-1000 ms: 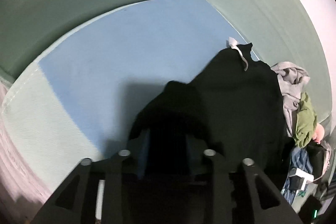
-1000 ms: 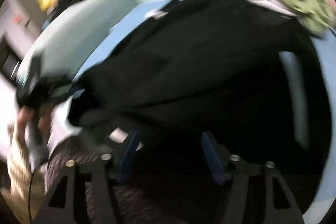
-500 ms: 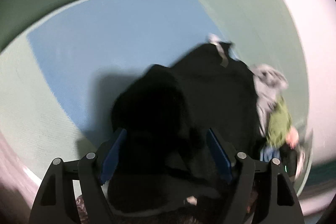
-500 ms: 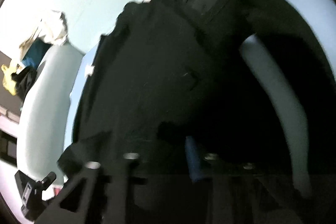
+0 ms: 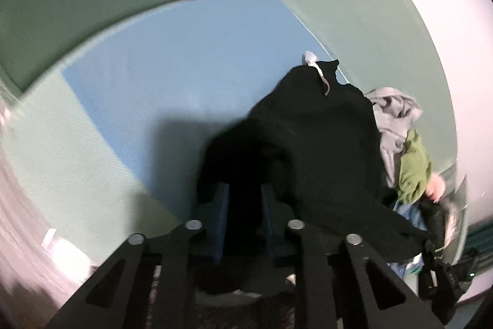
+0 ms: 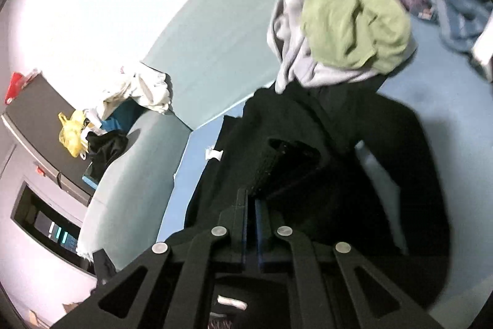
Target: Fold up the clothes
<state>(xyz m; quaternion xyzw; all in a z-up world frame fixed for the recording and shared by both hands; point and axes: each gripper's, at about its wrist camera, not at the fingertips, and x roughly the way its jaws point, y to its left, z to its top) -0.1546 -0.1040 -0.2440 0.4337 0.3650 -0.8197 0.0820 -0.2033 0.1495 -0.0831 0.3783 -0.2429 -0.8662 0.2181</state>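
Left wrist view first: a teal cushioned surround [image 5: 77,144] borders a blue mat [image 5: 185,76]. On the mat lies the black garment [image 5: 317,144], a white drawstring [image 5: 320,76] trailing across its far edge. The left gripper [image 5: 245,202] has a bunched fold of that black cloth between its blue pads, and its jaws are closing on the fold. Further right sit a grey garment [image 5: 394,119] and a green one [image 5: 413,165], touching the black garment's edge.

Right wrist view: at left, a white cloth [image 6: 138,91] and a yellow bag [image 6: 72,134] rest on a ledge. In the centre, the right gripper [image 6: 251,215] is clenched on the black garment [image 6: 354,168], a ribbed edge standing just past its tips. Above it, green [image 6: 354,20] lies on grey [image 6: 289,51].
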